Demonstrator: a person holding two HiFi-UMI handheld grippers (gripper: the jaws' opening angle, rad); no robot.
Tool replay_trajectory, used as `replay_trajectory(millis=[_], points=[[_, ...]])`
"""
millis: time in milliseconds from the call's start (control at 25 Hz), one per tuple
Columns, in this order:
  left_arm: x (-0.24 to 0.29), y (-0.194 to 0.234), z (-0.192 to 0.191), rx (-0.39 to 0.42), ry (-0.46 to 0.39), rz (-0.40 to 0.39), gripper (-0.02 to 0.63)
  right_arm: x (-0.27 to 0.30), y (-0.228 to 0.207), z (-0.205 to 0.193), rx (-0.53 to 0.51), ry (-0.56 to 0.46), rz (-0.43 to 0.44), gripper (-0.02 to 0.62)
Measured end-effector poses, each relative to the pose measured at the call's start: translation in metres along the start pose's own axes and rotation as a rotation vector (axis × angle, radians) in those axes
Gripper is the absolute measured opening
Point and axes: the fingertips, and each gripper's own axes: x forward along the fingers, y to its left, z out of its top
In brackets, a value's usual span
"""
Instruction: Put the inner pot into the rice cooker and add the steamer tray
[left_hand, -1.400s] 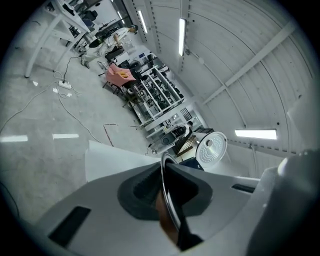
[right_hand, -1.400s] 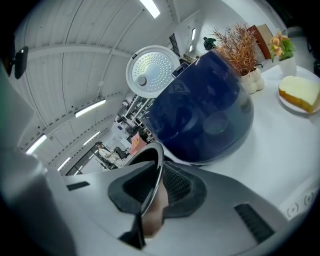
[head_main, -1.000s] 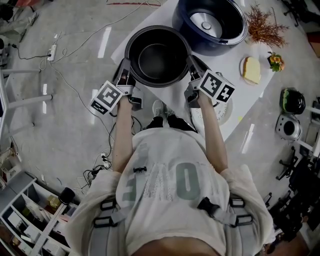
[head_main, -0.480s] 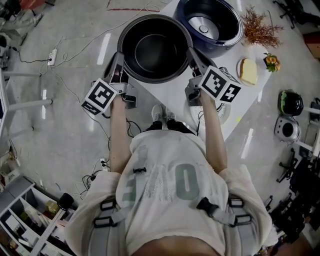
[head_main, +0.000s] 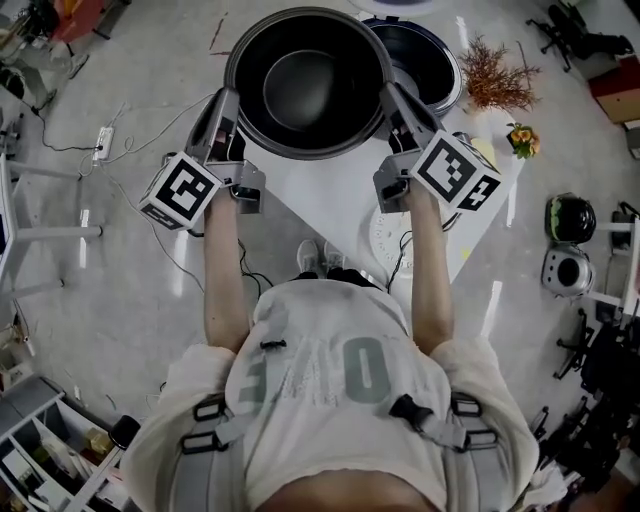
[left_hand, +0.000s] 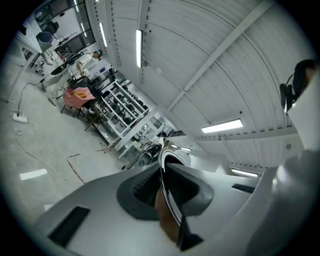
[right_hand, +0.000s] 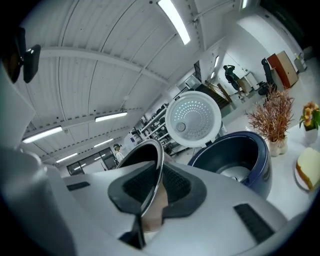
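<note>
1. While both grippers pinch it, the inner pot hangs in the air over the far end of the bench. It is just in front of the open rice cooker and not yet inside it.
2. The left gripper is closed almost fully on the pot's left rim. In the left gripper view the thin metal lip runs between the ribbed dark pads.
3. The right gripper is clamped the same way on the opposite side of the rim, so the pot is carried between the two.
4. I judge the pot to be stiff metal with a smooth, slick coating and some weight. The narrow rim is the only handhold, and two opposite pinches suit it. It could swing or slip if the grippers tilt unevenly, so it should go down level.
5. A white round perforated piece lies on the bench by the right forearm. It is probably the steamer tray, light and rigid, best taken by its edge.
6. The bench top is white and smooth, and dried twigs and small flowers stand near the cooker.
7. The cooker's lid stands upright.
8. Around the bench is a glossy grey floor with trailing cables, and shelving stands at the edges of the workshop.
</note>
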Motion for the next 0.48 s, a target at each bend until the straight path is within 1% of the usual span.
replay_trajectory(millis=[120, 240, 360, 480], points=[[0.014, -0.018, 0.015, 0.018, -0.025, -0.053, 0.041, -0.001, 0.008, 0.028, -0.02, -0.057, 0.016, 0.051], [0.03, -0.032, 0.025, 0.04, -0.036, -0.09, 0.043, -0.005, 0.01, 0.051, -0.055, -0.099, 0.009, 0.052], [0.047, -0.051, 0.025, 0.05, -0.032, -0.129, 0.043, -0.014, 0.004, 0.07, -0.084, -0.129, -0.017, 0.054], [0.066, -0.065, 0.021, 0.054, -0.019, -0.166, 0.043, -0.022, -0.008, 0.085, -0.088, -0.16, -0.045, 0.055]])
